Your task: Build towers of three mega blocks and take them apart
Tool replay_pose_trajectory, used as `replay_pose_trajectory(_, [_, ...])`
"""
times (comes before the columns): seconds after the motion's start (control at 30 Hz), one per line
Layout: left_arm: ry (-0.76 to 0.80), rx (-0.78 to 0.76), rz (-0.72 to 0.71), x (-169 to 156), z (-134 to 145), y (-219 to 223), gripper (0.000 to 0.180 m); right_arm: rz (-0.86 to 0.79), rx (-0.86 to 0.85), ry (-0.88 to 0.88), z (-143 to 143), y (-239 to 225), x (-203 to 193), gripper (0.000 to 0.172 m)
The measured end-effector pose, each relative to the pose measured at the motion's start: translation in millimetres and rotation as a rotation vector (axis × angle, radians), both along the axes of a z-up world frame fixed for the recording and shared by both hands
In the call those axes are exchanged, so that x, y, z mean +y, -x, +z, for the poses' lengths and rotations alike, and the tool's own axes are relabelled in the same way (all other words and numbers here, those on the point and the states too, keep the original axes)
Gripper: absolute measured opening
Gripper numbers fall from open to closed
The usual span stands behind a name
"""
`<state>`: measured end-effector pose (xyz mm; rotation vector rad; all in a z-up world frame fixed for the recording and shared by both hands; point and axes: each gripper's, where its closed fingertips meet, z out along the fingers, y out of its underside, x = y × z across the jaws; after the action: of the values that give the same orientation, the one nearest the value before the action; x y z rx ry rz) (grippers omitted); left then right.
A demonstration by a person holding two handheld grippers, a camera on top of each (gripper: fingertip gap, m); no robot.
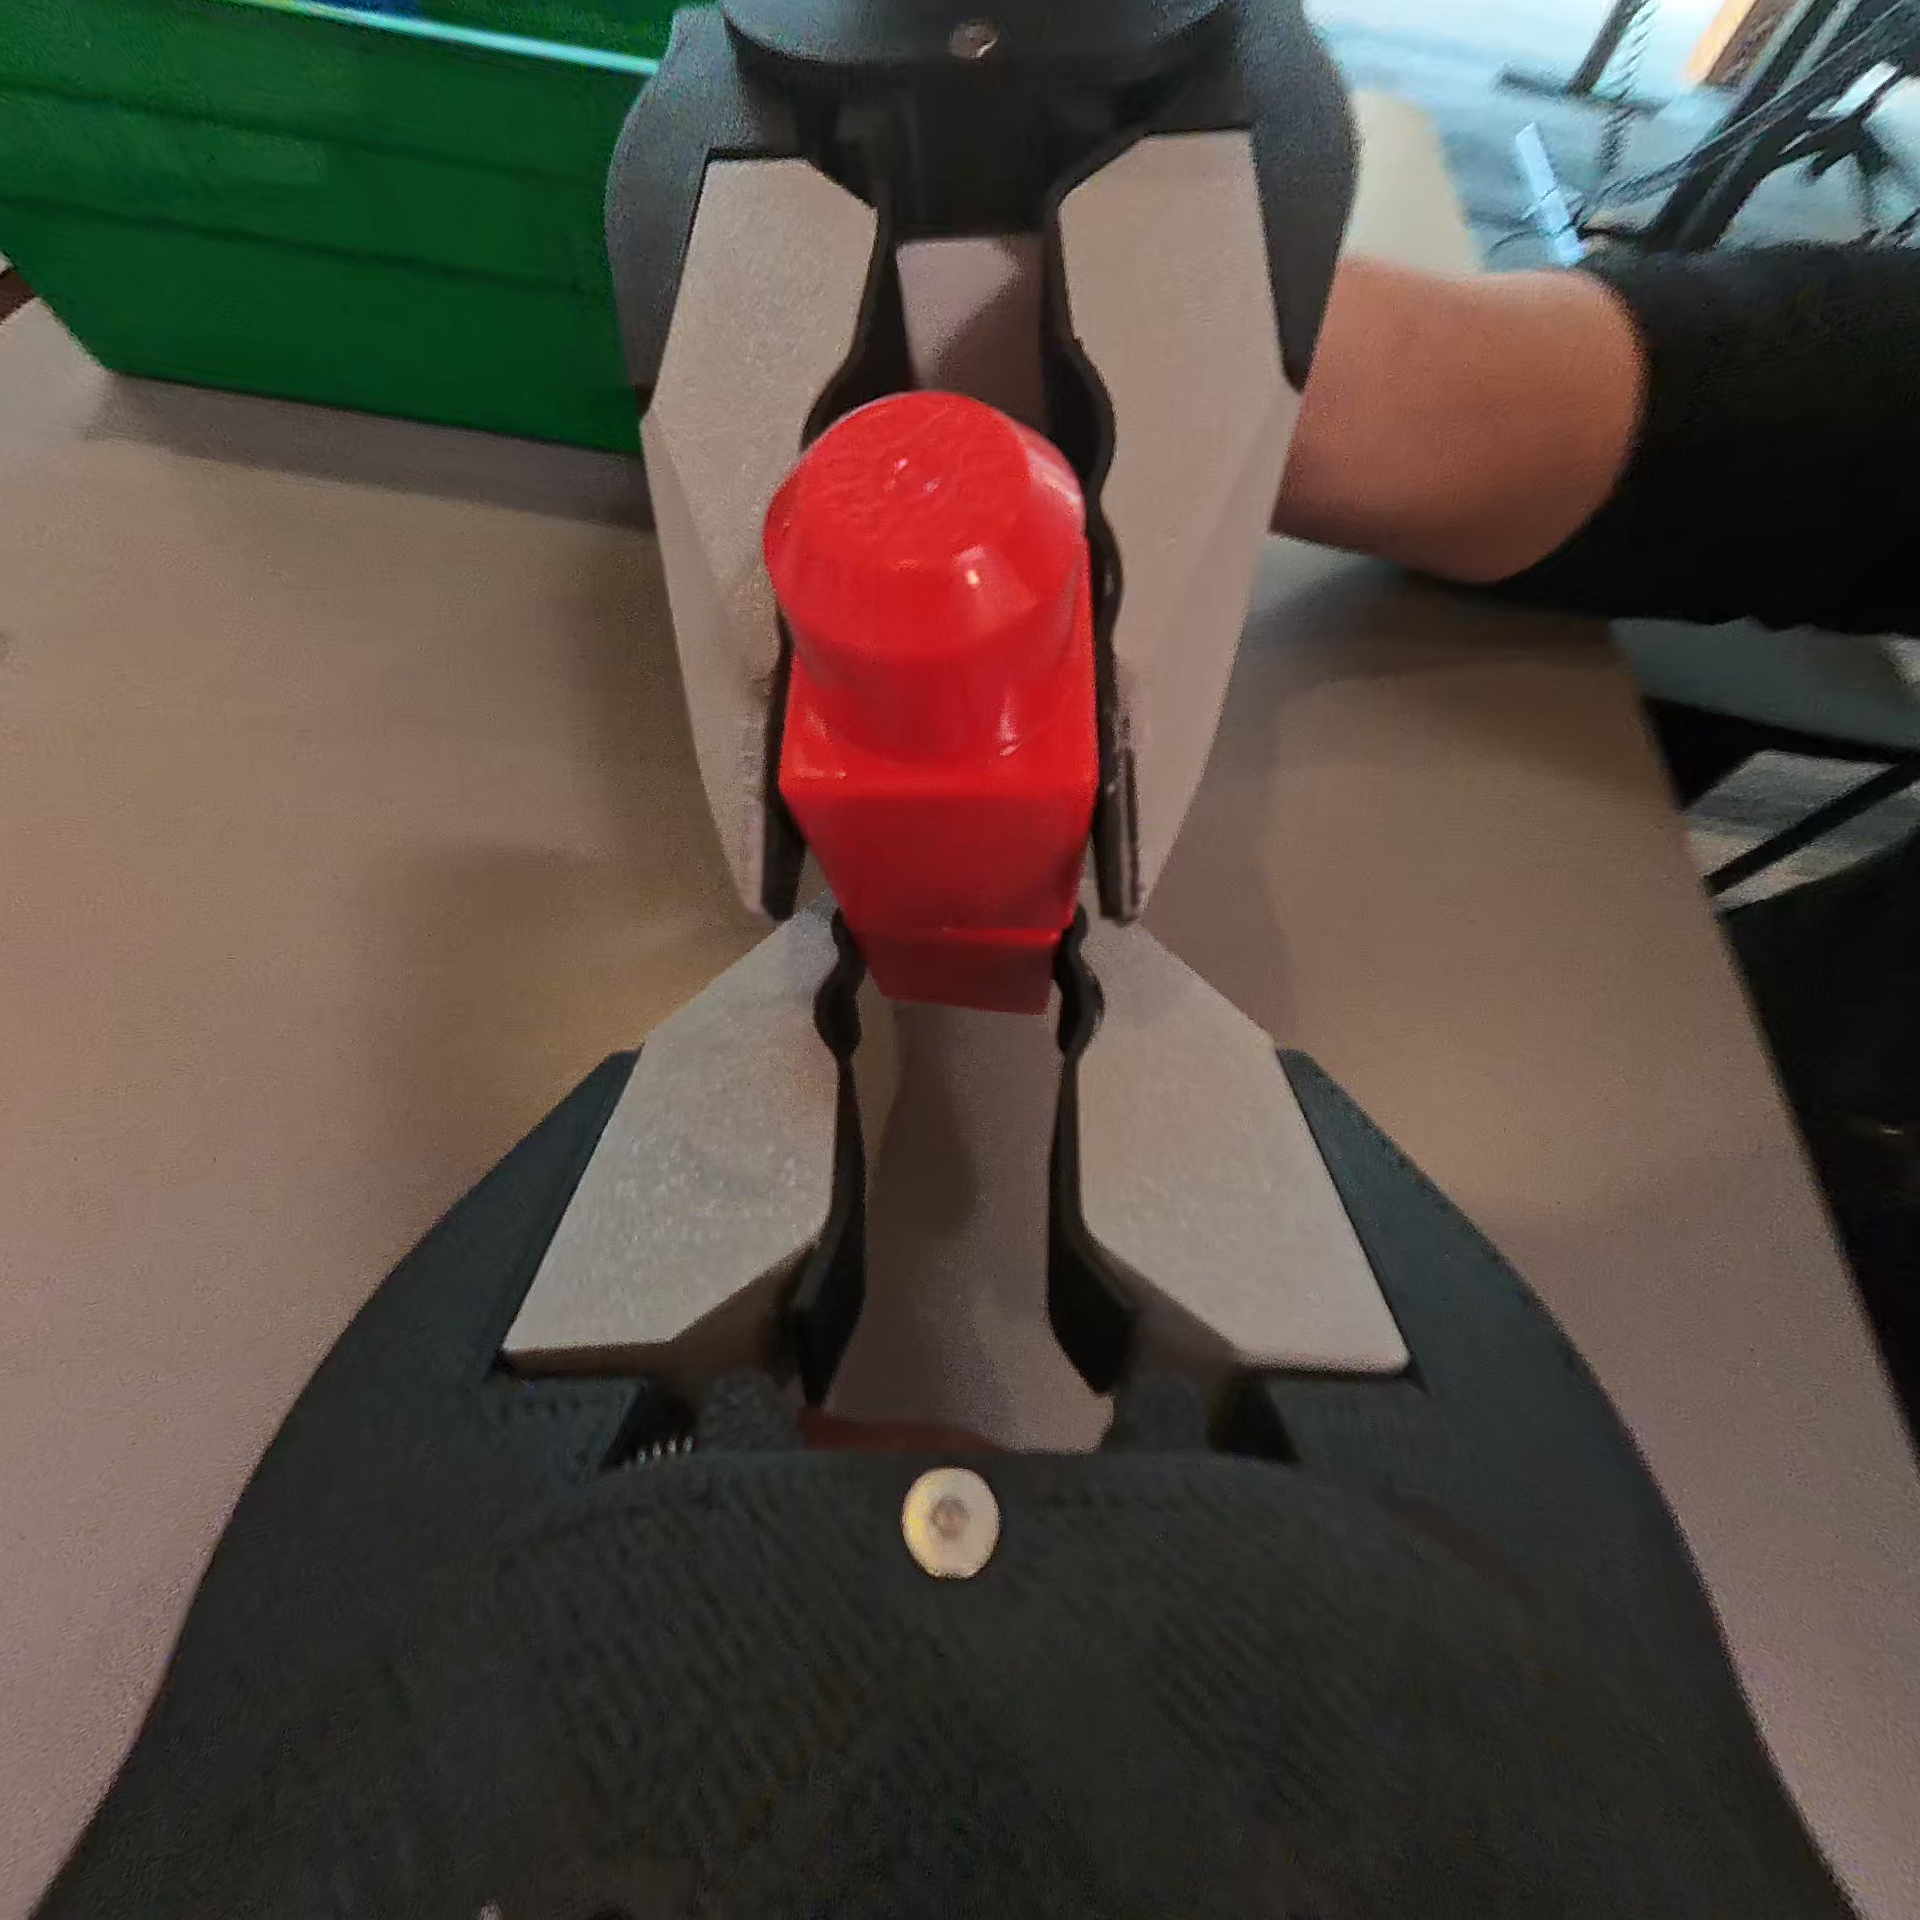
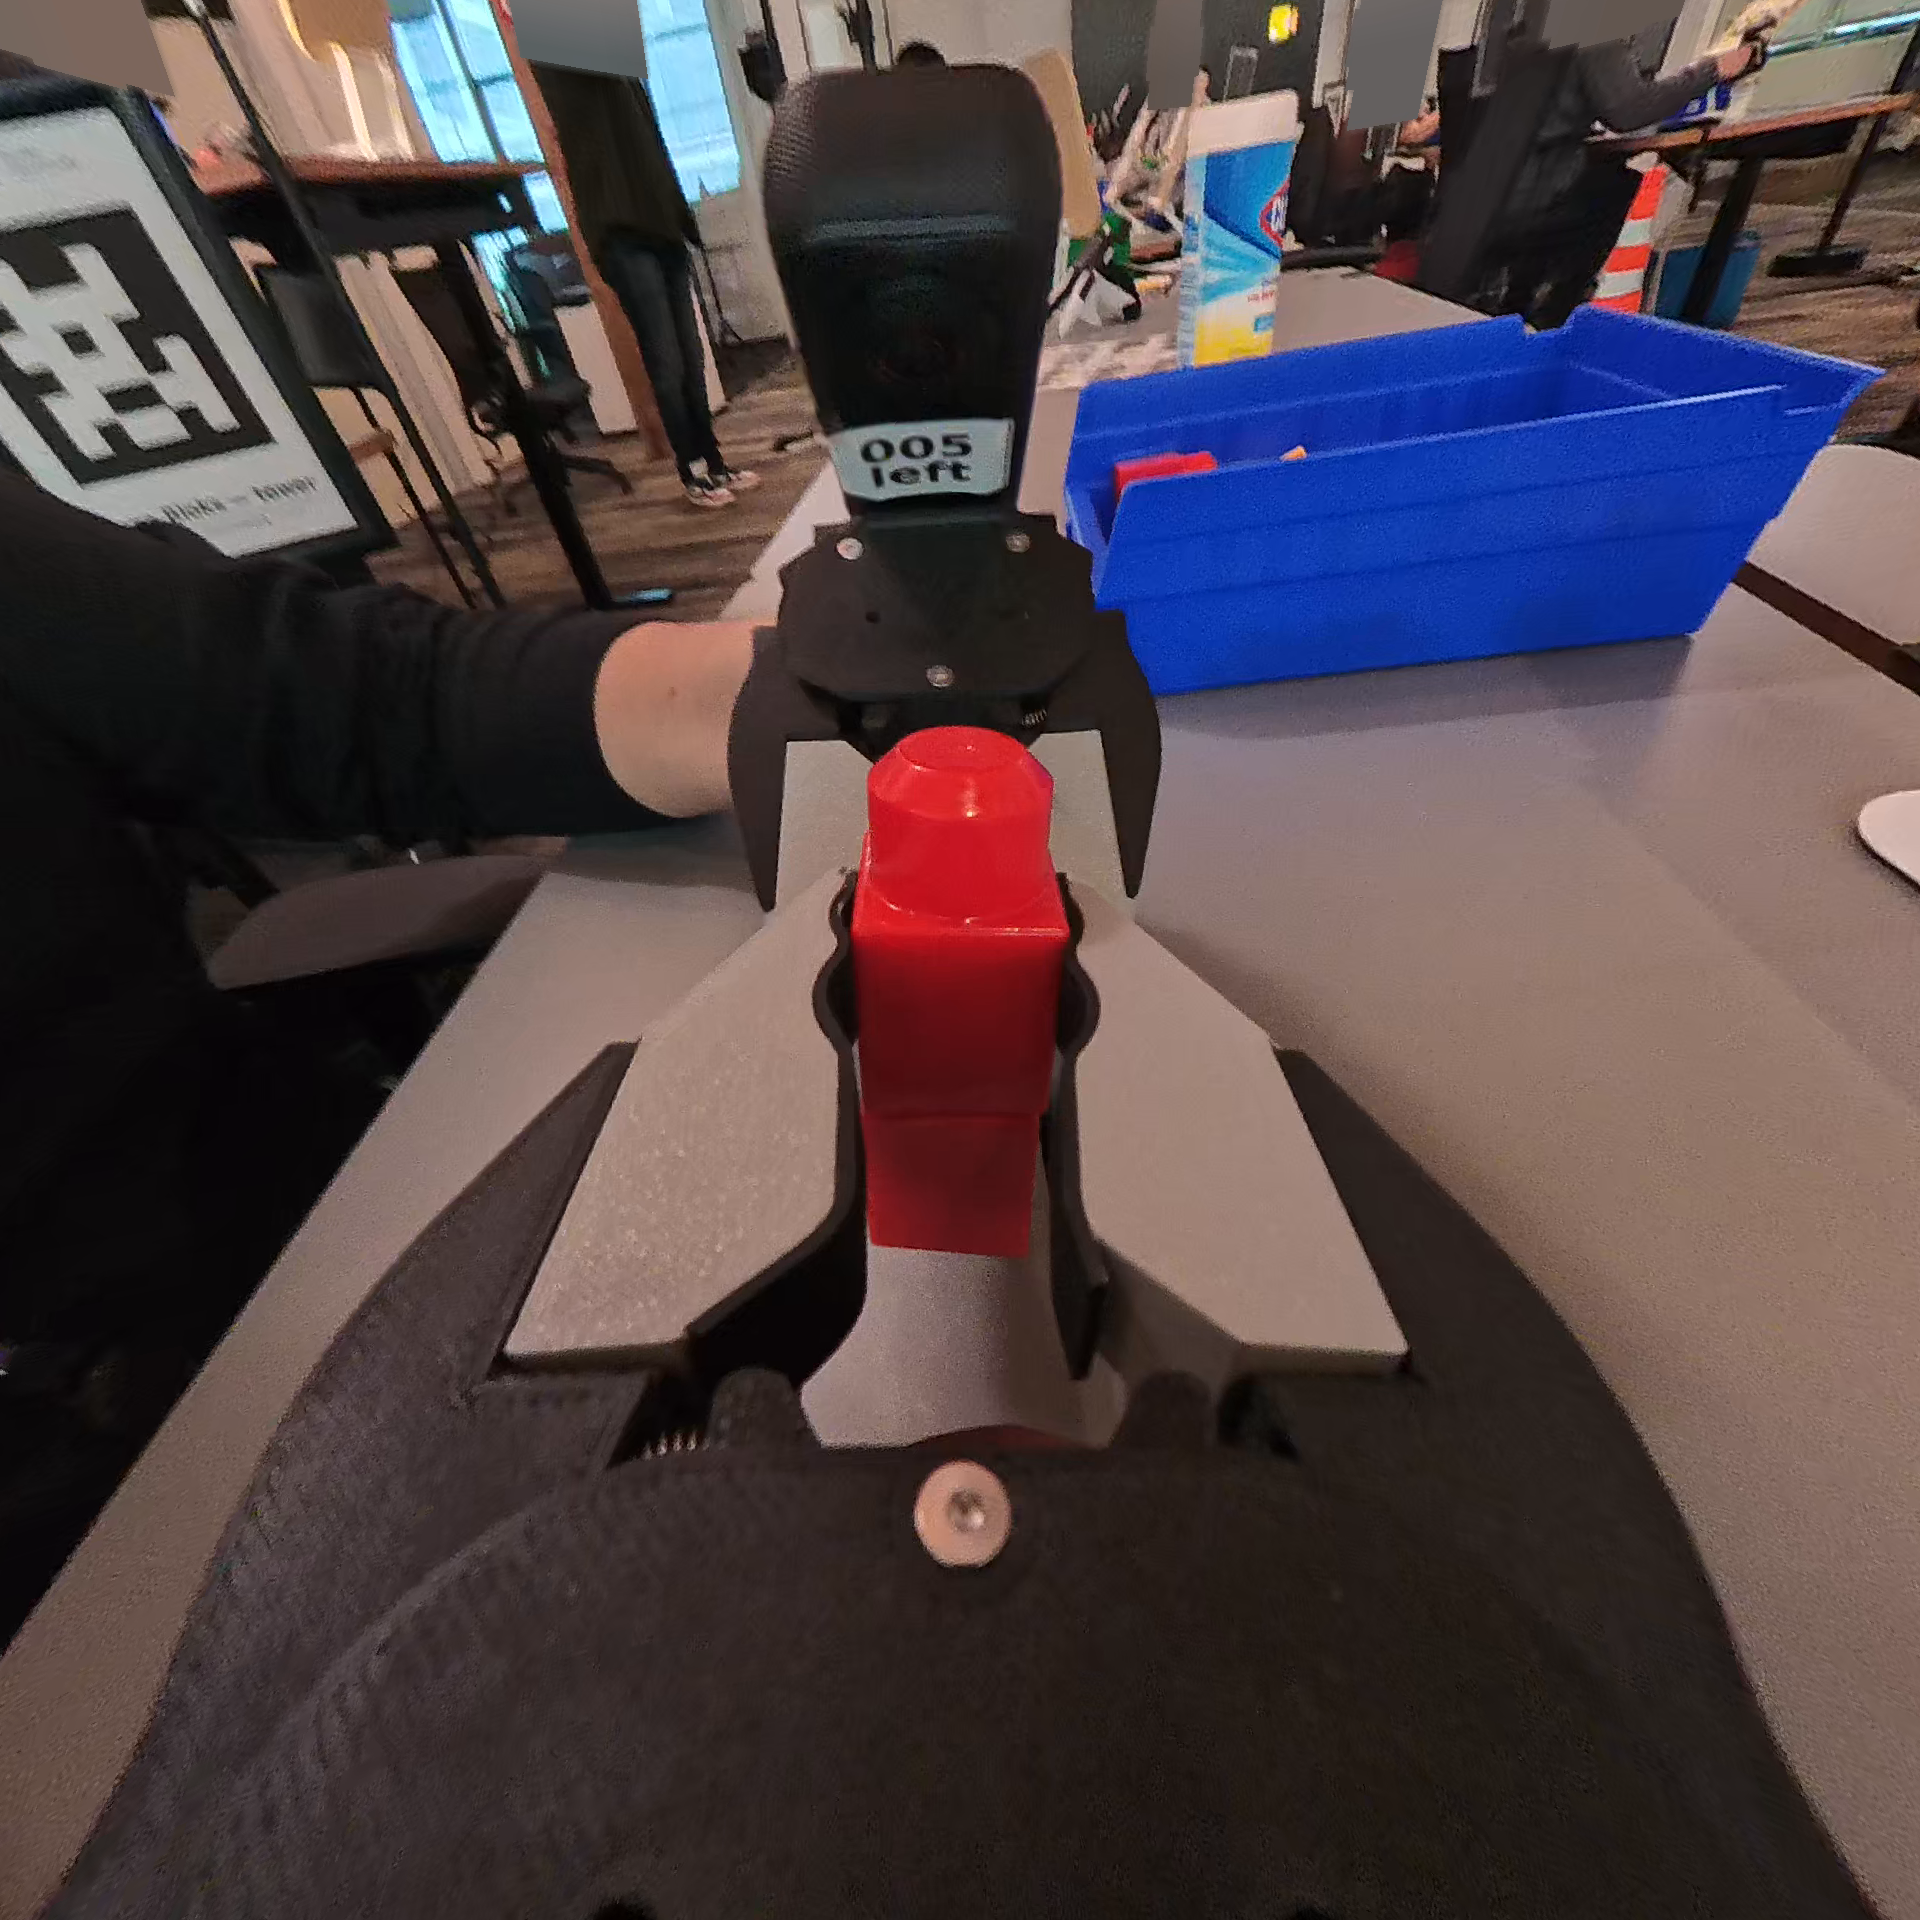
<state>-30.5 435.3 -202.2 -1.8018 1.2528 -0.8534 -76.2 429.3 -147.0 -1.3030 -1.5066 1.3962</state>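
Two red mega blocks, stacked and held above the grey tabletop, are clamped from opposite sides: the left gripper squeezes the lower block, the right gripper the upper. Likely a separation; next, a steady pull apart. The blue bin sits beyond the stack.

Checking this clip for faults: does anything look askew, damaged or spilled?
Nothing stands out. Two stacked red blocks sit straight, gripped by the left gripper and right gripper from opposite sides. The blue bin stands upright on the table.
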Motion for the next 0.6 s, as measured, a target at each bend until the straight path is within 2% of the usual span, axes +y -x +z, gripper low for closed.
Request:
replay_pose_trajectory(0.1, [0.026, -0.067, 0.012, 3, 8, 1, 0.034, -0.037, 0.016, 0.015, 4, 1, 7, 0.033])
replay_pose_trajectory(0.2, [-0.005, -0.022, 0.086, 15, 2, 6, 0.034, -0.114, -0.018, -0.032, -2, 4, 17, 0.033])
replay_pose_trajectory(0.6, [0.016, -0.05, 0.045, 8, 4, 3, 0.034, -0.063, 0.012, -0.012, -1, 2, 11, 0.033])
